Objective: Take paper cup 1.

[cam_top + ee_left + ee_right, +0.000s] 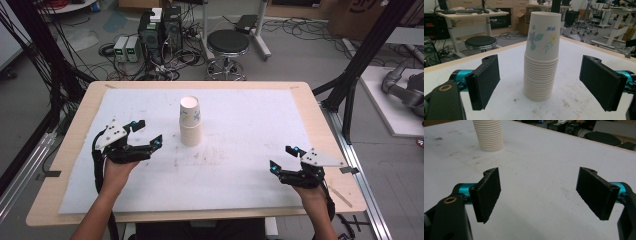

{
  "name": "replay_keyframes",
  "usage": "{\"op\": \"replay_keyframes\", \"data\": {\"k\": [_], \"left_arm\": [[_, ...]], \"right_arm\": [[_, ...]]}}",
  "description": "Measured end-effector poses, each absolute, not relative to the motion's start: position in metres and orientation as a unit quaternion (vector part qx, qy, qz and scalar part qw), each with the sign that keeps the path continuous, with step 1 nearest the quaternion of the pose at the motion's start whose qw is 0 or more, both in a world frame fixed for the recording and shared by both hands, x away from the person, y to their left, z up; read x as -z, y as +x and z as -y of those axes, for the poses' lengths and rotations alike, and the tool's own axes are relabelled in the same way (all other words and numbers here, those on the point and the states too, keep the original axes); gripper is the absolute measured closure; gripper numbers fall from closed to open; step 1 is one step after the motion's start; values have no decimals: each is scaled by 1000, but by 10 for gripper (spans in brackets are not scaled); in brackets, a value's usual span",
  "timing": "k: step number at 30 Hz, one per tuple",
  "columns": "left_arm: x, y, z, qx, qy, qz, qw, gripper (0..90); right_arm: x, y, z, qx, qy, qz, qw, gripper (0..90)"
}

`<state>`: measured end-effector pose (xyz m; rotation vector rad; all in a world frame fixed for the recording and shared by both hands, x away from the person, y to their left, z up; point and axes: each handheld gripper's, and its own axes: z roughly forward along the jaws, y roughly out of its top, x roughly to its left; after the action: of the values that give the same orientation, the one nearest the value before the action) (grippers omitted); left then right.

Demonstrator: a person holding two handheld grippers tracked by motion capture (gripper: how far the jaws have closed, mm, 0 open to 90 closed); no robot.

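Here the left gripper (148, 131) hovers wide open, aimed at the upright stack of white flower-printed paper cups (190, 121); the right gripper (281, 158), also open, hangs over the scuffed white table cover (240, 165).

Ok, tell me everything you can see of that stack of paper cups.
The stack of cream paper cups stands upright, mouths down, near the middle of the white mat on the wooden table. Many nested rims form ridged bands along its lower half; the outermost cup shows printed flowers in purple, green and yellow and small blue lettering. It looks straight and undamaged. Nothing touches it but the mat; the open left gripper faces it from nearby, jaws apart.
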<state>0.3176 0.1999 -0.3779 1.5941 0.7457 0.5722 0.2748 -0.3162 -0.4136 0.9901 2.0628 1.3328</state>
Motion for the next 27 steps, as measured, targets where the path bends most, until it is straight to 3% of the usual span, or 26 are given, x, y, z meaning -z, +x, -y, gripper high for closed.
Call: {"op": "replay_keyframes", "data": {"k": [27], "left_arm": [[338, 375, -149, -215, 712, -308, 593, 164]], "right_arm": [[412, 275, 317, -492, 362, -753, 244, 205]]}}
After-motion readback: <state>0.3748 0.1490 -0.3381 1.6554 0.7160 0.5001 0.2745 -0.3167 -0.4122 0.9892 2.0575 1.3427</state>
